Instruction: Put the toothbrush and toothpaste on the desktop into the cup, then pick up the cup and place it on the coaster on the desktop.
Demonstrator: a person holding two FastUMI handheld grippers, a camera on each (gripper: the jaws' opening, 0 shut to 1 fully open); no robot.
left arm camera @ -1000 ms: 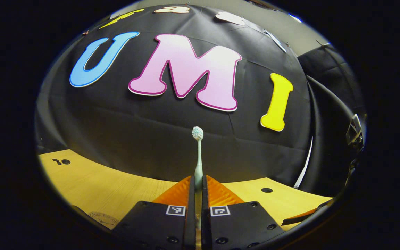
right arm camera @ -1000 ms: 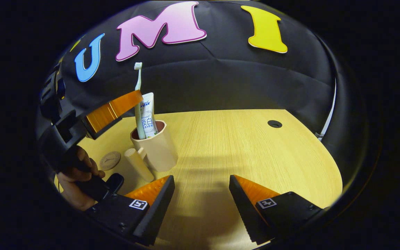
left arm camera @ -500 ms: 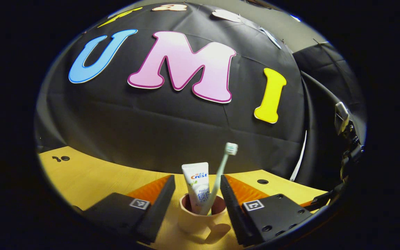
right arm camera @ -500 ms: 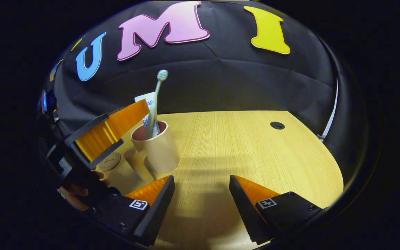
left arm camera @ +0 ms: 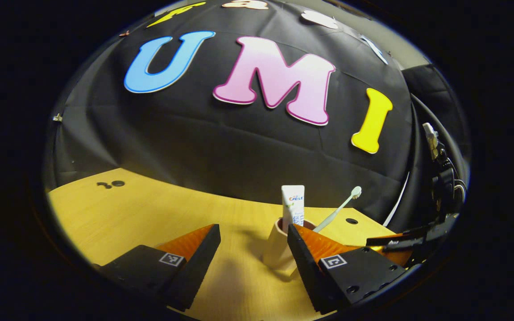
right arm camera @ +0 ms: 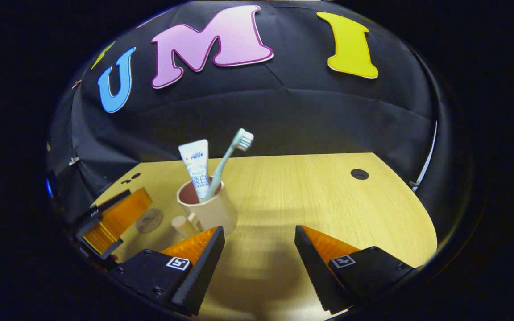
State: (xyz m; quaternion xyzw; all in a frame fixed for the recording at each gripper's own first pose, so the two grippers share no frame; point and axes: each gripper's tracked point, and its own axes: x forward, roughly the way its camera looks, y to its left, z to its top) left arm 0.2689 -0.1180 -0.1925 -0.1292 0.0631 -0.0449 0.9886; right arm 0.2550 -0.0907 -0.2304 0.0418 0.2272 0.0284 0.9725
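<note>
A beige cup [right arm camera: 210,209] with a peg handle [right arm camera: 181,224] stands upright on the wooden desktop [right arm camera: 310,191]. In it stand a white toothpaste tube [right arm camera: 196,167] and a pale toothbrush [right arm camera: 228,156] that leans right. A round coaster [right arm camera: 148,220] lies flat just left of the cup. My right gripper [right arm camera: 259,243] is open, low over the desk, right of the cup. In the left gripper view, the cup [left arm camera: 277,243], toothpaste [left arm camera: 293,207] and toothbrush [left arm camera: 339,207] sit beside the right finger of my open left gripper [left arm camera: 252,243]. The left gripper [right arm camera: 109,218] also appears left of the coaster.
A round cable hole [right arm camera: 359,174] lies in the desk at the far right, and small holes [left arm camera: 110,183] sit at its far left. The black cloth wall closes the back. The other gripper's body [left arm camera: 417,240] shows at the right edge of the left gripper view.
The left gripper let go of the toothbrush, which now leans in the cup. It opened and drew back to the left and down, away from the cup. The right gripper stayed open.
</note>
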